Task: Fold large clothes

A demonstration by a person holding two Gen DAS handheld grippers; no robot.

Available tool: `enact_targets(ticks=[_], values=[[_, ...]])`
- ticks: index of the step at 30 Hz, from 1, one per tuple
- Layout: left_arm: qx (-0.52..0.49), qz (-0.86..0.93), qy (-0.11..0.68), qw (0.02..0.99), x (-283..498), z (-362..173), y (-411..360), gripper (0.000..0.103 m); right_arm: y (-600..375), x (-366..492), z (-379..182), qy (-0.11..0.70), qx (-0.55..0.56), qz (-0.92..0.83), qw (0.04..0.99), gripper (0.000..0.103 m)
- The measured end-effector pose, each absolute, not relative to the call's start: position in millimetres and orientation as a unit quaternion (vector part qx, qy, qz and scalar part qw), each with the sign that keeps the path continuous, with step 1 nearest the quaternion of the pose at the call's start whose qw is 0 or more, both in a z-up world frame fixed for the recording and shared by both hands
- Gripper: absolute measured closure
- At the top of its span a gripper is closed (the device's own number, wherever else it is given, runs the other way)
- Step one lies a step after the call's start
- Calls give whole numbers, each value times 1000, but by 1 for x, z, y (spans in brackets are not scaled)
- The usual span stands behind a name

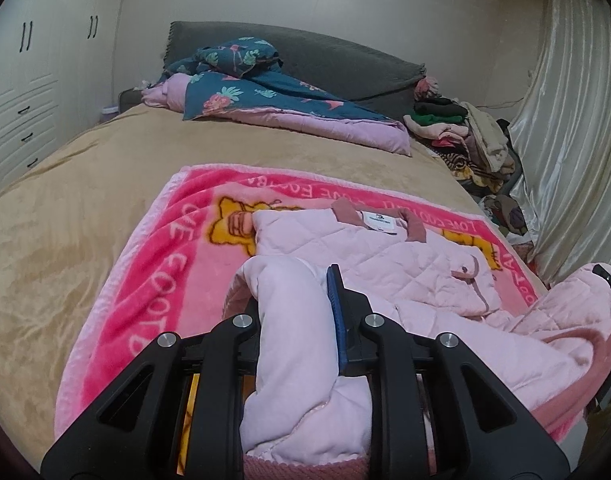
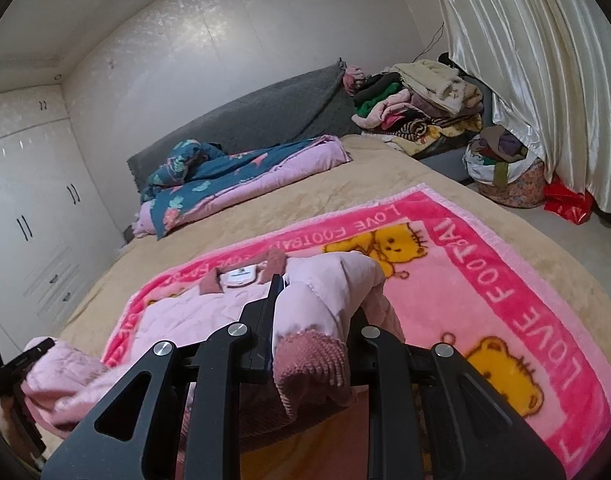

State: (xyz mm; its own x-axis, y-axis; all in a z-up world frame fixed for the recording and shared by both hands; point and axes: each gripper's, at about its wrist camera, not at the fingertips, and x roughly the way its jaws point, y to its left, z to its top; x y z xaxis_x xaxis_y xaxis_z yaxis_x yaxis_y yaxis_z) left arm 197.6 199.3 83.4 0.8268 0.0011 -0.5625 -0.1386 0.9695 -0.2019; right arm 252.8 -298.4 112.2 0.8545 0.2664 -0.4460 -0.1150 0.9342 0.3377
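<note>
1. My left gripper [image 1: 295, 312] is clamped on a bunched fold of the pink quilted jacket [image 1: 385, 248]; my right gripper [image 2: 313, 312] pinches its ribbed cuff [image 2: 309, 364].
2. The jacket lies on a pink bear-print blanket [image 2: 485, 264] spread over the tan bed [image 1: 105, 168].
3. Beyond: a teal floral quilt [image 1: 241, 80], a grey headboard [image 1: 337, 60], a heap of clothes [image 2: 417, 100], satin curtains [image 2: 525, 40], white wardrobes [image 1: 29, 80].
4. Both grippers tilt downward, side by side.

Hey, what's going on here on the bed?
A person with a gripper in each hand is folding a pale pink quilted jacket on a pink bear blanket spread over the bed. The left gripper and the right gripper are each shut on a bunched part of the jacket, near its ribbed hem.
</note>
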Motion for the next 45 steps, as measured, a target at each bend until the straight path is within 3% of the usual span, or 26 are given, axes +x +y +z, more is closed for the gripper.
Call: enact_targets(ticks=[21,36,42,43,44,45], values=[[-106,69,305,944,230,45,200,88,-277,308,76,264,118,78,954,83],[-131,60,289,947,233,46,199,78,-274,344,47,293,127,57,946,83],[-155,37,271,949,227,57,198,65,-273,353,43,301,134,63,942,83],[-164,23,265,950,225,60,197,49,-274,354,43,301,136,62,942,83],[-171,14,260,950,223,62,197,40,-275,355,42,301,136,62,942,82],[-172,12,257,951,222,63,195,40,-275,356,42,302,137,60,942,82]])
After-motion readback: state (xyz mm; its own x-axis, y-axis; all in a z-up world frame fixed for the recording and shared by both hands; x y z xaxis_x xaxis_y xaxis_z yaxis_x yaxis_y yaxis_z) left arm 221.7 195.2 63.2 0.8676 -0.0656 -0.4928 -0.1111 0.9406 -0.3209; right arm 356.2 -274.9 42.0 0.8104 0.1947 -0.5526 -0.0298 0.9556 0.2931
